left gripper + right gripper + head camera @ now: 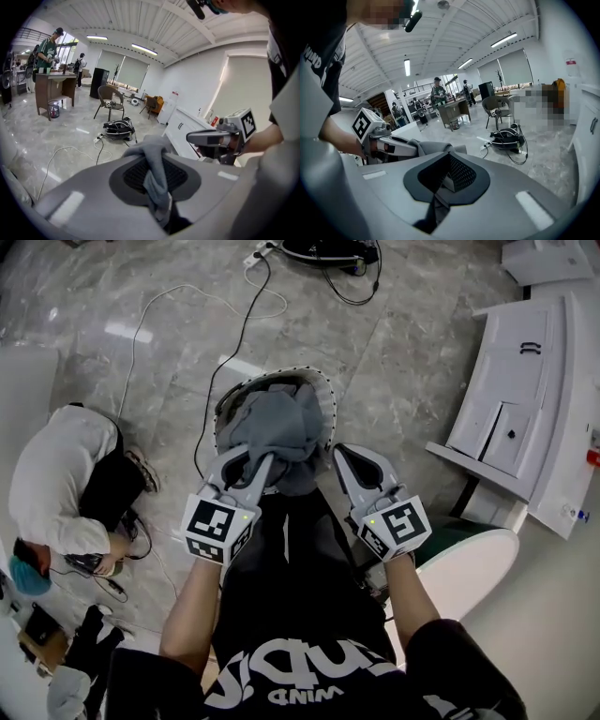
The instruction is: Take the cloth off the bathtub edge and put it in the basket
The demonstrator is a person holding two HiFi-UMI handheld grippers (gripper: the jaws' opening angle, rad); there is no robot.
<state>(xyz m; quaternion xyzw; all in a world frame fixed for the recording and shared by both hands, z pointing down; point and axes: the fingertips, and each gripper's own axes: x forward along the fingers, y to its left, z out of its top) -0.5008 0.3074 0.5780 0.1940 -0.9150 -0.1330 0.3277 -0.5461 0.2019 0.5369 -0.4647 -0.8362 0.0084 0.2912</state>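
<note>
A grey cloth [277, 423] bunches over the round dark basket [325, 399] on the marble floor, just ahead of me. My left gripper [260, 460] is shut on the cloth's near edge; in the left gripper view a fold of the cloth [157, 176] is pinched between the black pads. To its right, level with it, my right gripper [349, 457] has its jaws together with nothing between them. It hangs beside the cloth, apart from it. The right gripper view shows the left gripper [393, 146] with the cloth [433, 147] draped past it.
A person [66, 484] crouches on the floor at the left among cables [225, 343]. A white cabinet [525, 381] stands at the right, and the white bathtub edge [469, 573] curves close by my right arm. A black device [328, 249] lies at the top.
</note>
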